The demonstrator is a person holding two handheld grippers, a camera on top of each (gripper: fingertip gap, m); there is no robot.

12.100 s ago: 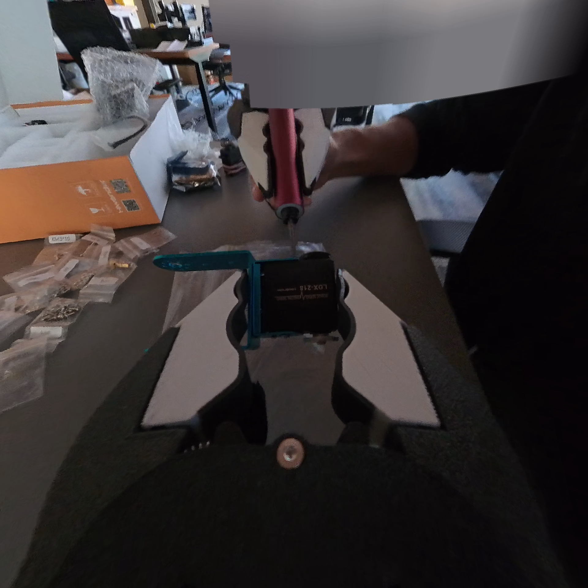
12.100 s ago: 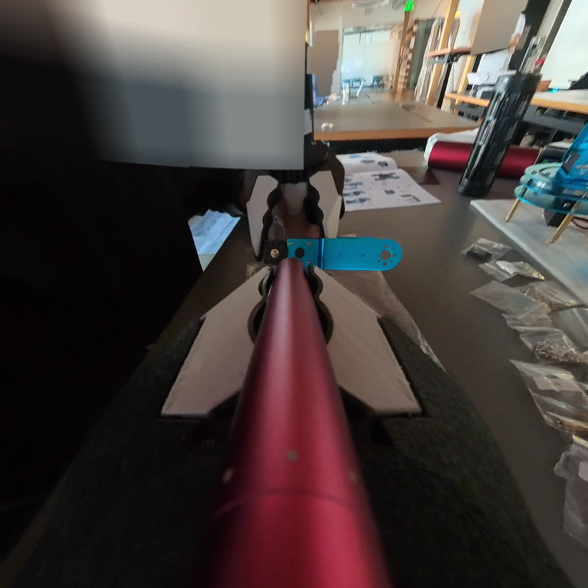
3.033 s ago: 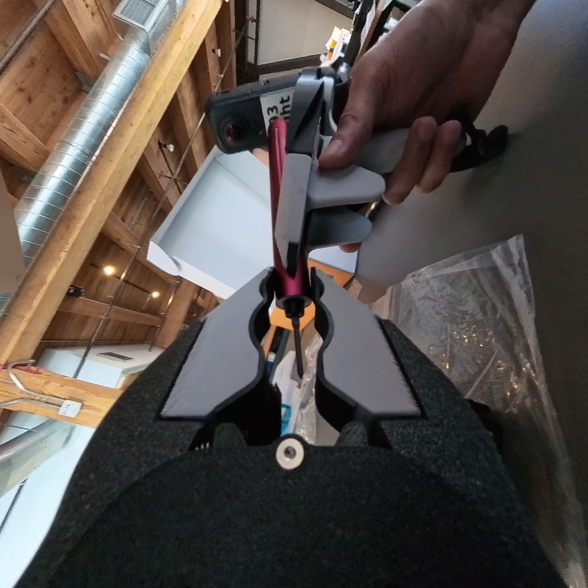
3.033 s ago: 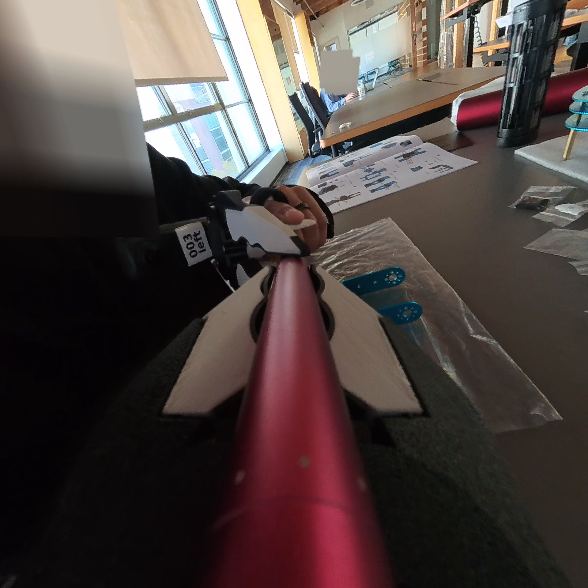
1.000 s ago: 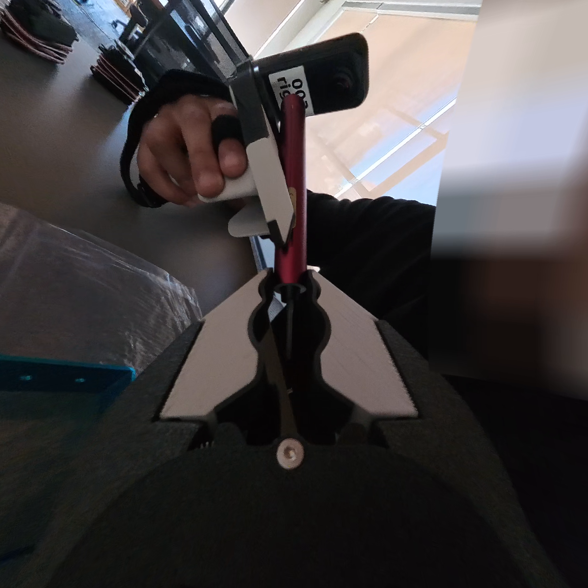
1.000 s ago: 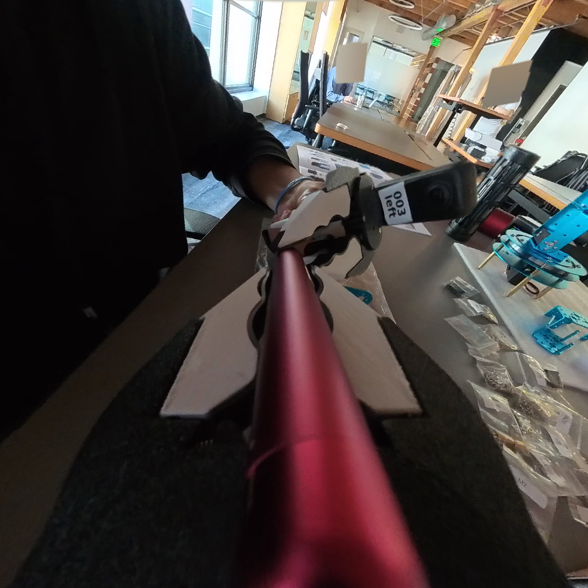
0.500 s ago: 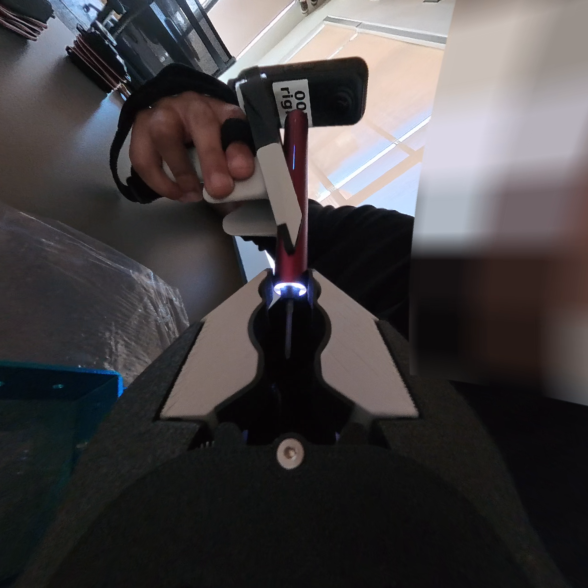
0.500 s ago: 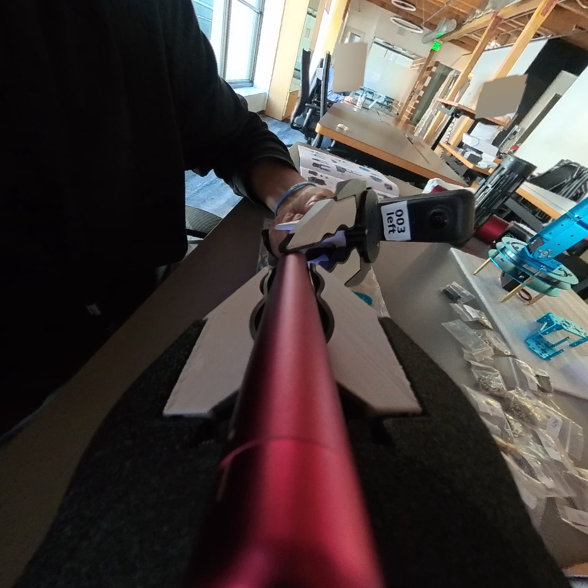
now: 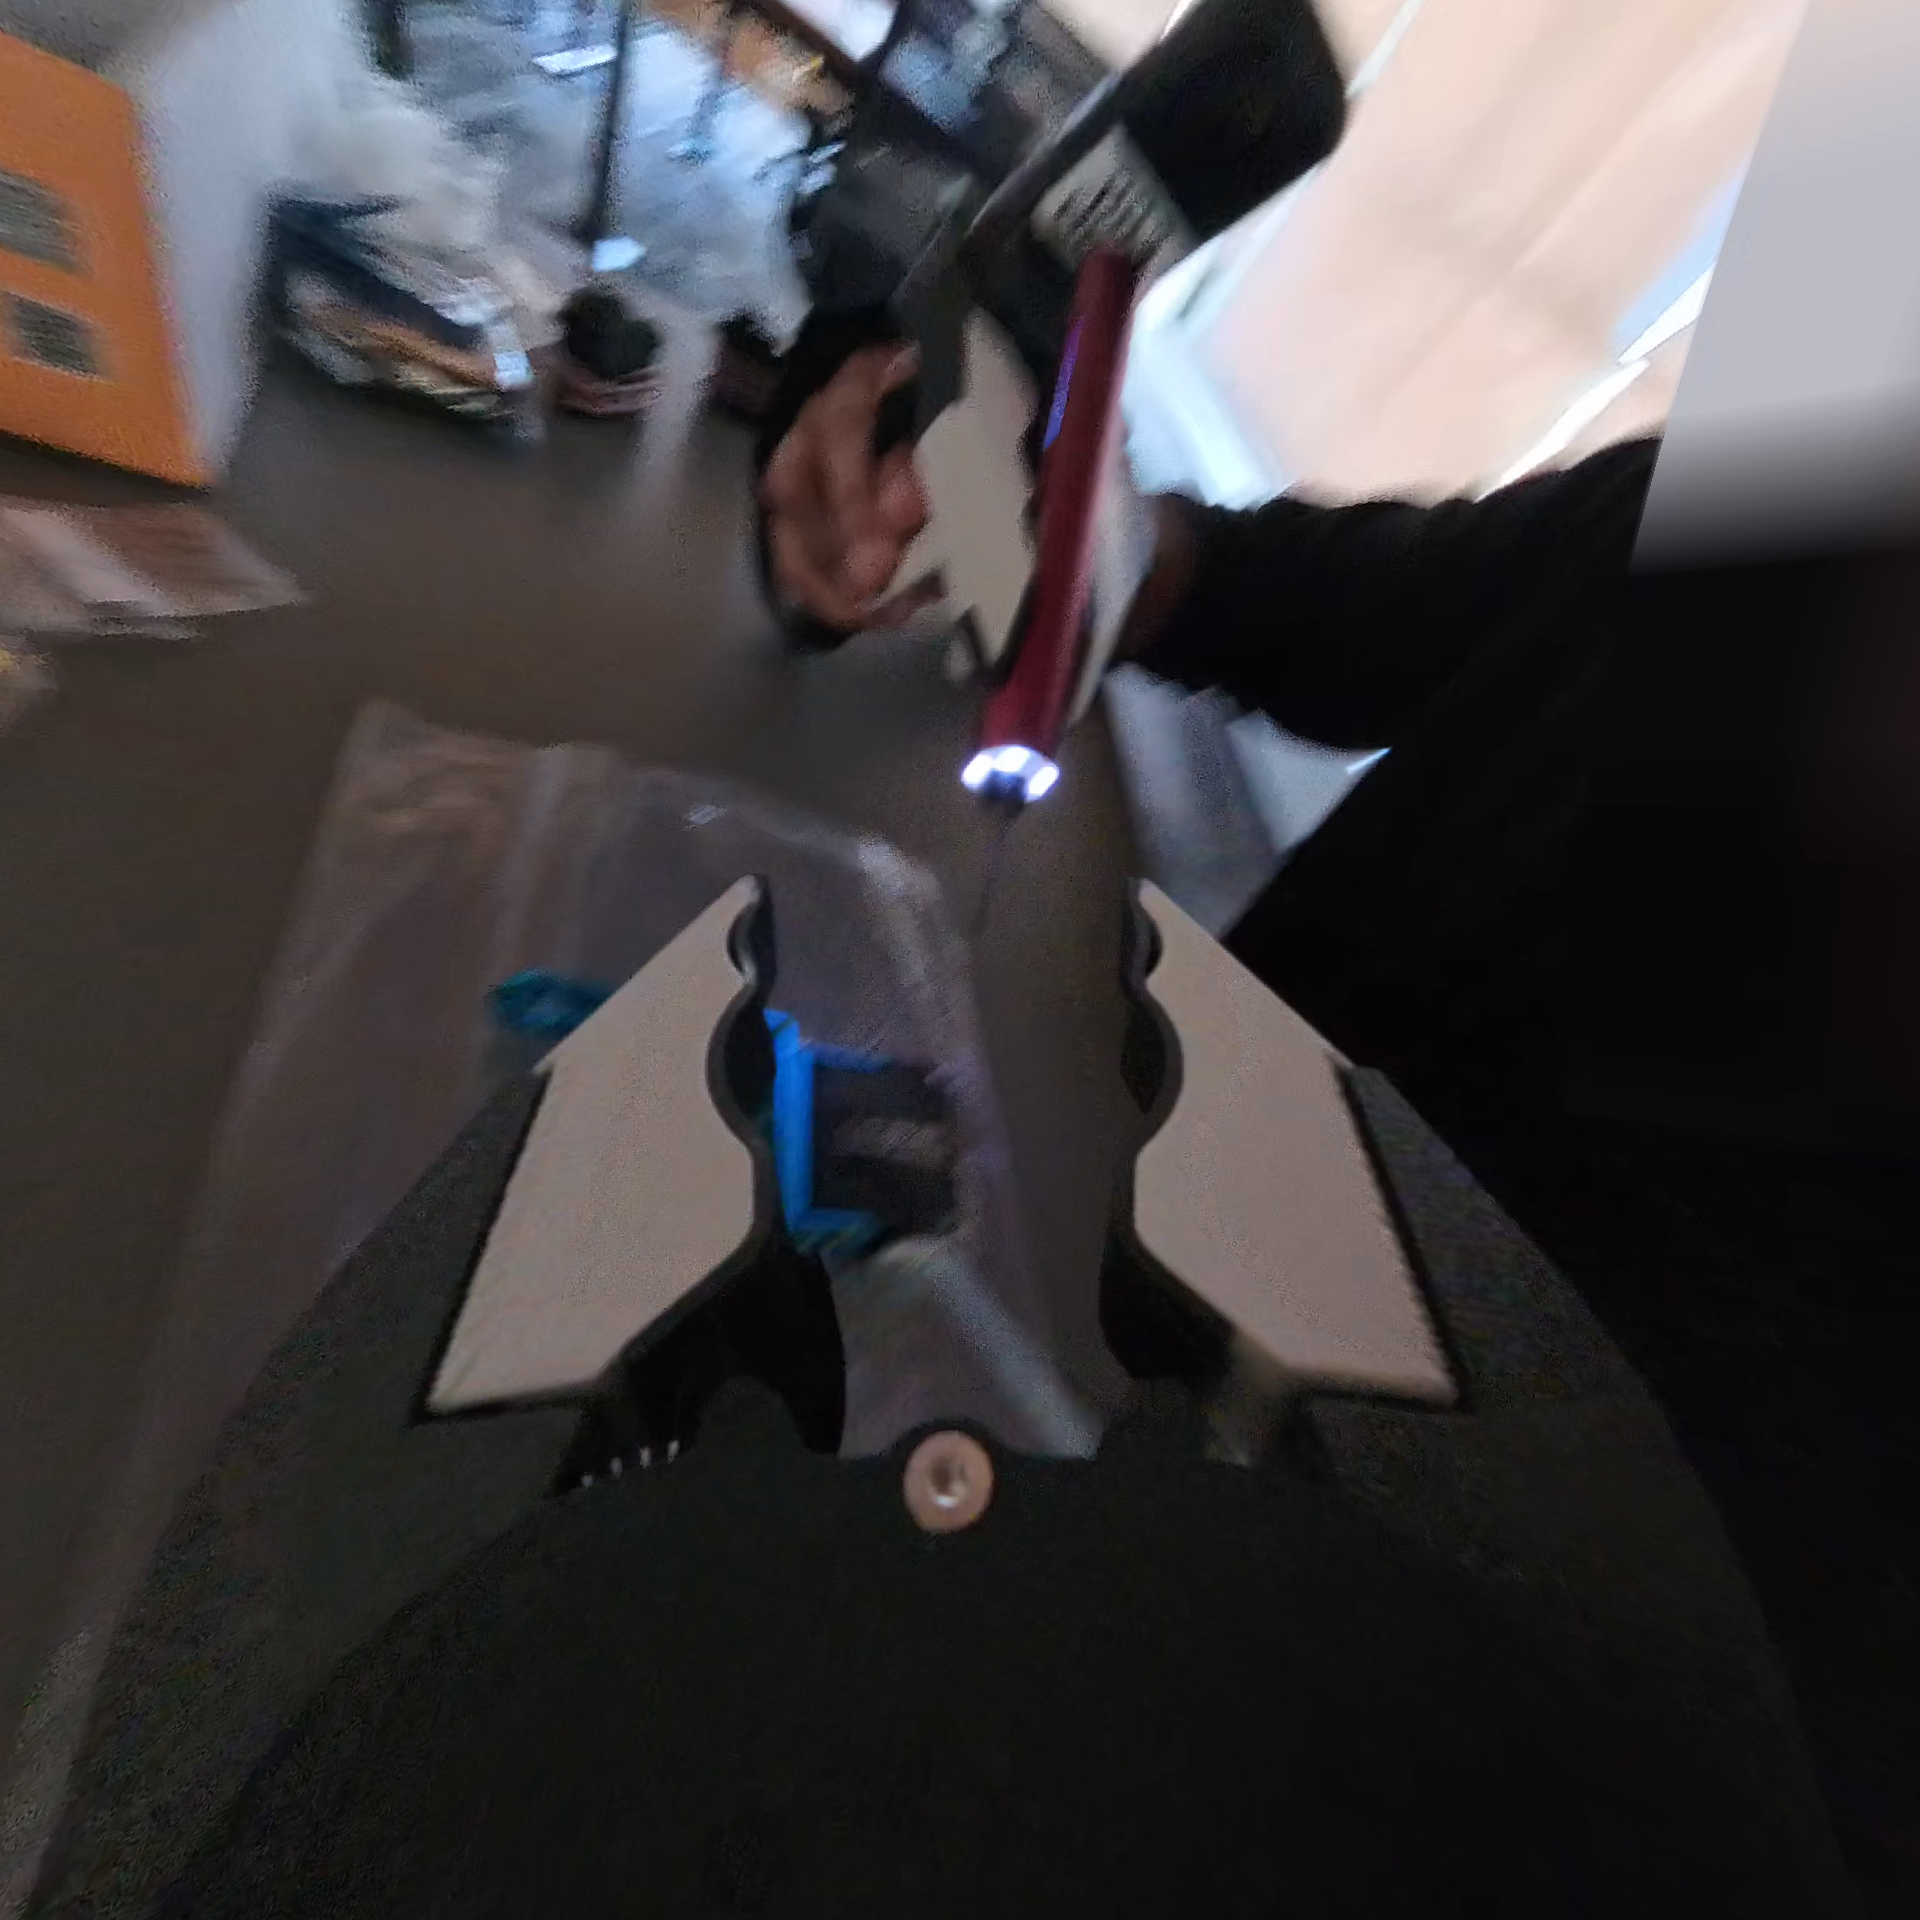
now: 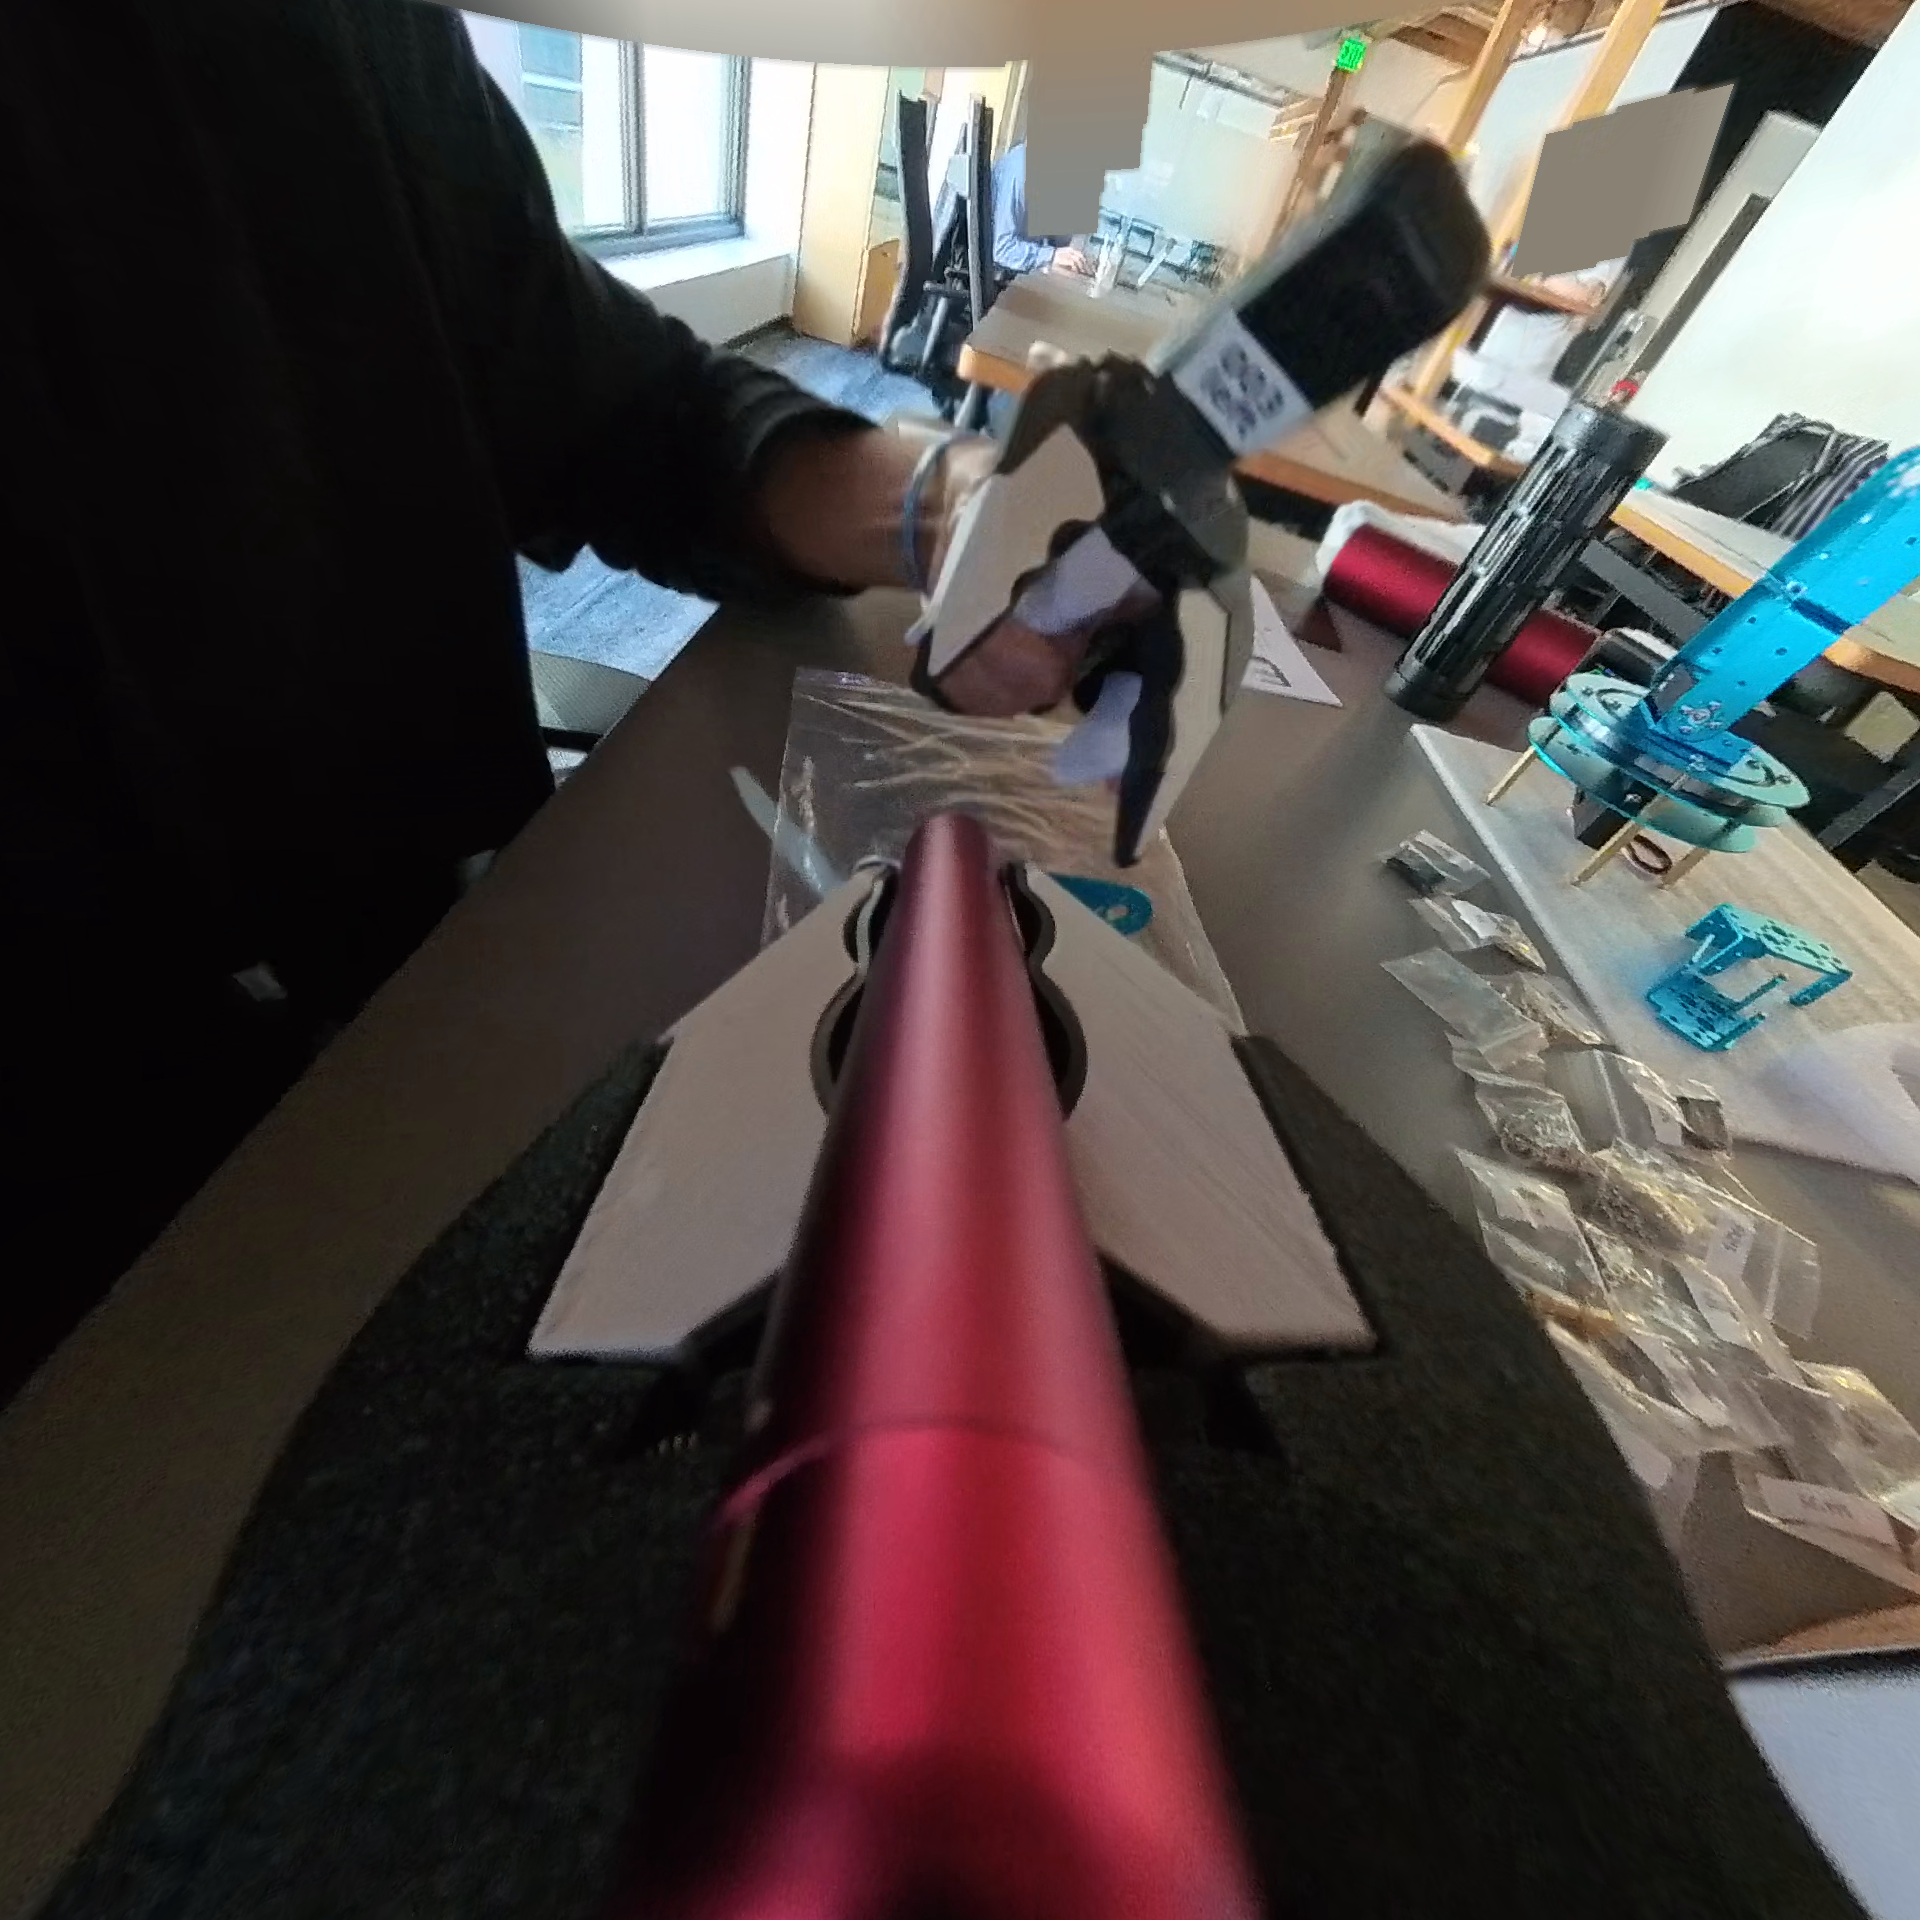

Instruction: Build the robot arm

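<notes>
left wrist view: the left gripper has pulled off the red screwdriver and swung down; its fingers now stand spread and empty above the blue bracket lying on a plastic bag on the worktop. the driver's tip is lit.

right wrist view: the right gripper still pinches the red screwdriver; the left gripper hovers apart, open.

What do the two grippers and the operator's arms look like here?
Both grippers match: the left gripper and right gripper have pale grey, arrow-shaped jaws with scalloped black inner edges, on a black textured body. Each carries a black camera bar with a white sticker. Sleeves are black; the left wrist wears a thin blue band.
</notes>
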